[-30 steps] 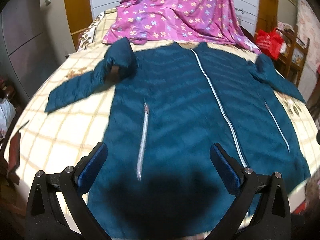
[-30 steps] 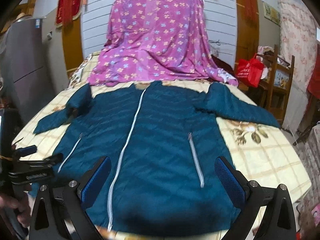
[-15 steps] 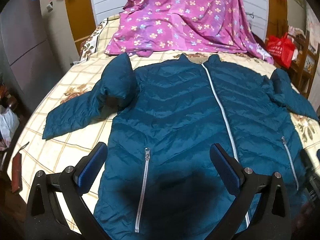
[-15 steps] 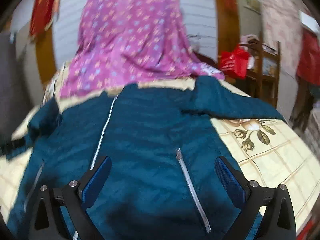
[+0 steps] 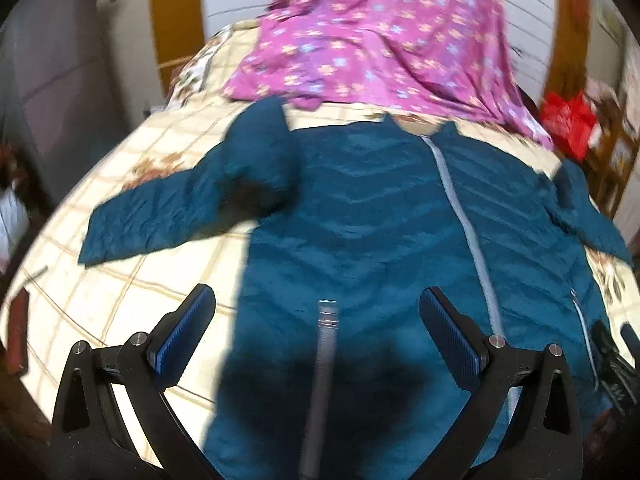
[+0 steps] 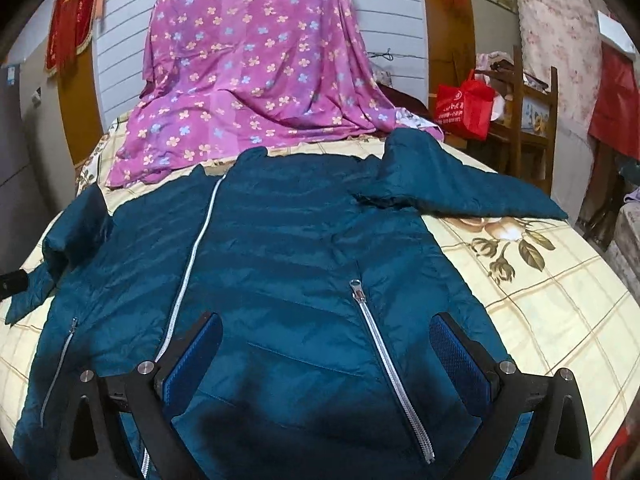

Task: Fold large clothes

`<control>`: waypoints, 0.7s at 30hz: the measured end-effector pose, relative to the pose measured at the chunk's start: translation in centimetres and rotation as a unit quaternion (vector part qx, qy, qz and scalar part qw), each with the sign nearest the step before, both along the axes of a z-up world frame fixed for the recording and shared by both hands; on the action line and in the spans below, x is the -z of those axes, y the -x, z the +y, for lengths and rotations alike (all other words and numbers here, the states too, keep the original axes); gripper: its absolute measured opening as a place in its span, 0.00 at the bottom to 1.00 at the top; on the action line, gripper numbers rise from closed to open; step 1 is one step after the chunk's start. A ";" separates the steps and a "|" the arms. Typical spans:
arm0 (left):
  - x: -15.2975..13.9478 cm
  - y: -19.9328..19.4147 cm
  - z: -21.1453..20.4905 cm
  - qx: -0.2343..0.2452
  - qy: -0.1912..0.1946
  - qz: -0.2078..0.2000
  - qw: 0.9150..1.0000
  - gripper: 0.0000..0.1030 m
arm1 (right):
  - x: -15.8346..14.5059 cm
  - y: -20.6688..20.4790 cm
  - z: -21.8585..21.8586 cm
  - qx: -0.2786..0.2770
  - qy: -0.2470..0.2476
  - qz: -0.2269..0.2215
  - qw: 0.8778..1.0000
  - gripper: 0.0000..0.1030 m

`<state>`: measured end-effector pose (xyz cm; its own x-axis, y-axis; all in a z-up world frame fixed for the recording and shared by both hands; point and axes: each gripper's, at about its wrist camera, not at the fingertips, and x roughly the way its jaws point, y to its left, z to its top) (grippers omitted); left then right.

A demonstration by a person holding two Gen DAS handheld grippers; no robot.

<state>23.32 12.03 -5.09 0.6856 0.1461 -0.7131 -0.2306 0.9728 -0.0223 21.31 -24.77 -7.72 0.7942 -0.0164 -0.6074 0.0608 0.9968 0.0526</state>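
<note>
A teal quilted jacket (image 5: 372, 220) (image 6: 280, 248) lies front up and zipped on the bed, with a white centre zipper (image 6: 192, 256) and two pocket zippers. Its left sleeve (image 5: 160, 216) stretches out to the left, bunched at the shoulder; its right sleeve (image 6: 464, 196) reaches out to the right. My left gripper (image 5: 316, 320) hovers open over the jacket's lower left side, its pocket zipper (image 5: 324, 352) between the fingers. My right gripper (image 6: 326, 344) stands open low over the lower right side, its pocket zipper (image 6: 384, 368) between the fingers. Neither holds cloth.
The bed (image 6: 560, 304) has a cream checked sheet with flower prints. A purple flowered cloth (image 6: 256, 76) drapes over the headboard end. A red bag (image 6: 464, 108) sits on a wooden rack at right. The other gripper's black tip (image 5: 616, 356) shows at the left view's right edge.
Both grippers have moved forward and lower over the jacket's bottom part. The left view is blurred by the motion. Both stay open and the jacket lies as before.
</note>
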 end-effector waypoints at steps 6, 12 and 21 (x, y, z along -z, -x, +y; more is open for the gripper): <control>2.3 -2.0 14.7 -0.135 -0.016 0.019 0.991 0.99 | 0.4 -0.4 0.7 -0.005 0.011 0.012 1.000 1.00; 4.0 -4.1 26.5 -0.222 -0.008 0.043 0.974 0.98 | 0.3 -0.3 1.5 -0.016 0.010 0.012 1.000 1.00; 9.0 -7.3 31.9 -0.199 0.102 0.092 0.970 0.86 | 0.1 0.1 2.2 -0.033 0.014 0.014 0.999 1.00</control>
<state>30.65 43.96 -14.10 0.4623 0.2159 -0.8600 -0.6057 0.7852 -0.1284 21.25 -22.62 -7.79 0.7772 0.0183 -0.6290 -0.0048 0.9997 0.0232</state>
